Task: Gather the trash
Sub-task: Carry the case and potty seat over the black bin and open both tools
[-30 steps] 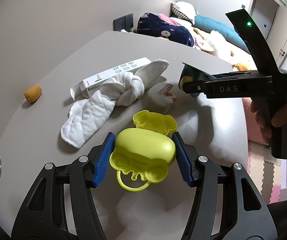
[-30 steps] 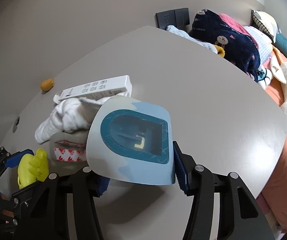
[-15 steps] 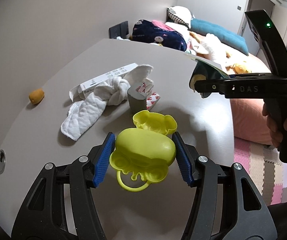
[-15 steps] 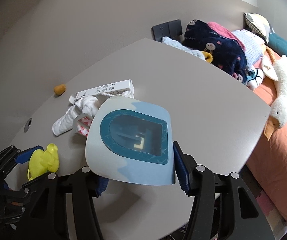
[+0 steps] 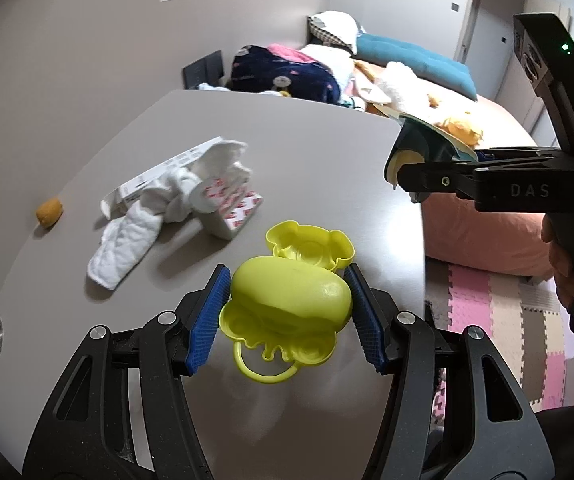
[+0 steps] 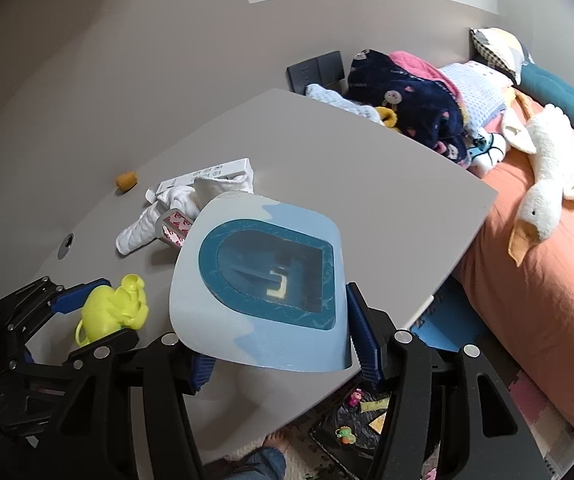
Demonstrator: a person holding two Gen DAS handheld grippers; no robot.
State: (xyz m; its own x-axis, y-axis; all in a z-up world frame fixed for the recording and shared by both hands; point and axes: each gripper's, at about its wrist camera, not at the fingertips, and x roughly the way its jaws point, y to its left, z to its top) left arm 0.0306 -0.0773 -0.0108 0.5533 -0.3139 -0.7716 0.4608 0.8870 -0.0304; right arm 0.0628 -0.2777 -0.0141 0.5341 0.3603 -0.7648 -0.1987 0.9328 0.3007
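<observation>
A yellow bear-shaped plastic case (image 5: 287, 304), its lid hinged open, hangs above the grey table (image 5: 307, 140). My left gripper (image 5: 287, 271) is shut on it, blue pads pressing both sides. My right gripper (image 6: 275, 320) is shut on a pale blue and white blister pack (image 6: 259, 272) with a dark teal window, held flat over the table's near corner. In the left wrist view the right gripper (image 5: 415, 184) comes in from the right with the pack (image 5: 427, 140) edge-on. The right wrist view has the left gripper (image 6: 87, 312) and the case (image 6: 115, 308) at lower left.
On the table lie a white cloth (image 5: 139, 224), a long white box (image 5: 159, 176), a grey roll with red print (image 5: 231, 208) and a small orange lump (image 5: 49, 212). A bed (image 6: 547, 280) with plush toys stands to the right. Foam mats (image 5: 487, 320) and a black bag (image 6: 359, 420) are below.
Both grippers have drawn back and upward from the table, each still gripping its item. The cloth, box and roll now look smaller and farther off.
</observation>
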